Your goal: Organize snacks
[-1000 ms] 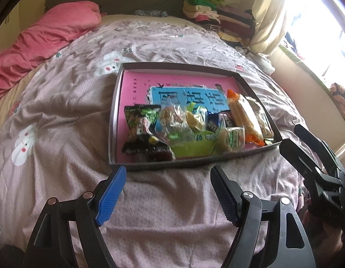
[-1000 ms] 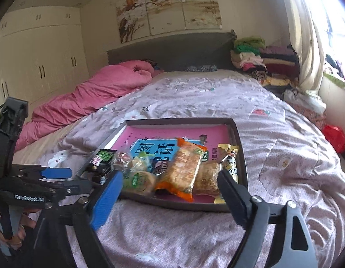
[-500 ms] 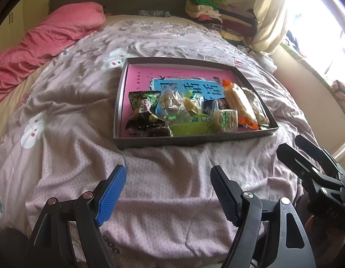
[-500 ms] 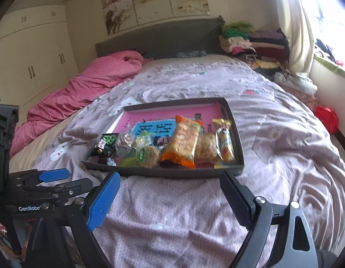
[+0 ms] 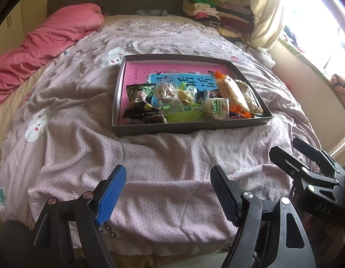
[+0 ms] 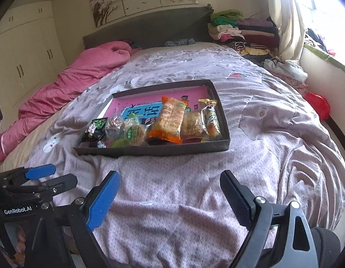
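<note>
Hovering over the near edge of the bed, the left claw (image 5: 168, 192) has its blue-padded fingers spread apart and holds nothing. The right claw (image 6: 170, 197) hangs beside it, fingers equally spread and empty. Both stand well apart from the work.

Beyond the claws lies the mauve patterned quilt (image 5: 83, 134), and on it the shallow dark grey cardboard tray with a pink printed floor (image 6: 150, 150). The snacks sit in a row along the tray's near wall; the far half of the tray is bare.

Step in hand, as judged: either the approach before sorting or the stand-off after it; the row already looks fairly ordered. Any next move calls for a reach forward over the near wall and a descent onto one packet.

Orientation:
- The orange-trimmed clear packet of biscuits (image 6: 170, 120) has its long axis running from near wall to far wall, orange crimp pointing away.
- The gold-ended wrapped bar (image 6: 211, 117) lies parallel, just beside the right wall.
- The dark green-topped foil packet (image 5: 140, 99) sits at the left end.
</note>
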`<control>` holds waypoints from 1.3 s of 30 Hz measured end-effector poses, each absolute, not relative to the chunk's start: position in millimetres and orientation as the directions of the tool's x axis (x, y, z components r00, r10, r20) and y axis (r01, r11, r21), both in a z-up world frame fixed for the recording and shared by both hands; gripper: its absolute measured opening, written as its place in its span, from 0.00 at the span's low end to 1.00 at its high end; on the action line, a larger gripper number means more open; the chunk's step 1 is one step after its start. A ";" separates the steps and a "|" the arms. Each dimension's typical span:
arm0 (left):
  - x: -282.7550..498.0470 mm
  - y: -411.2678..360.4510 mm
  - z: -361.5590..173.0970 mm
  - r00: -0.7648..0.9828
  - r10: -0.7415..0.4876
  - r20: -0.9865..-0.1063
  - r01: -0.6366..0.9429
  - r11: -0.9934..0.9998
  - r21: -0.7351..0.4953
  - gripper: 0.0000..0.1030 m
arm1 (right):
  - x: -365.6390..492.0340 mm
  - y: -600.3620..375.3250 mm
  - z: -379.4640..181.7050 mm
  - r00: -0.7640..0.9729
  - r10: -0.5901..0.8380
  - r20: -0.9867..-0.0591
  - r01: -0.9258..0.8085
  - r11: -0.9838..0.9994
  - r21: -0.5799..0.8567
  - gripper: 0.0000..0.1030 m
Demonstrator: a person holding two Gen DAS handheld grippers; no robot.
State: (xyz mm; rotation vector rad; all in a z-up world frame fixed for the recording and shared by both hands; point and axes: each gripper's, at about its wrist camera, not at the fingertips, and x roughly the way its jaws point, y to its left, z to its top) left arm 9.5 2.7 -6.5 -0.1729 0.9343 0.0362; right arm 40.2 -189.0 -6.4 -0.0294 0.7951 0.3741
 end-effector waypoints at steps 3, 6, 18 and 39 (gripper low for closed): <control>7.6 1.8 -6.4 0.599 -0.040 -0.800 -0.106 0.986 -0.129 0.77 | 36.4 -185.6 -6.2 0.637 0.320 -0.702 -0.352 0.930 0.105 0.88; 6.9 1.5 -6.4 0.593 -0.043 -0.804 -0.105 0.986 -0.130 0.77 | 33.4 -182.8 -5.0 0.638 0.325 -0.698 -0.360 0.927 0.102 0.88; 8.1 3.0 -6.0 0.591 -0.043 -0.805 -0.108 0.985 -0.132 0.77 | 29.4 -175.6 -4.8 0.637 0.337 -0.693 -0.388 0.917 0.089 0.97; 9.7 2.1 -7.6 0.588 -0.045 -0.808 -0.105 0.986 -0.132 0.77 | 30.1 -175.9 -5.9 0.632 0.337 -0.697 -0.390 0.917 0.090 0.98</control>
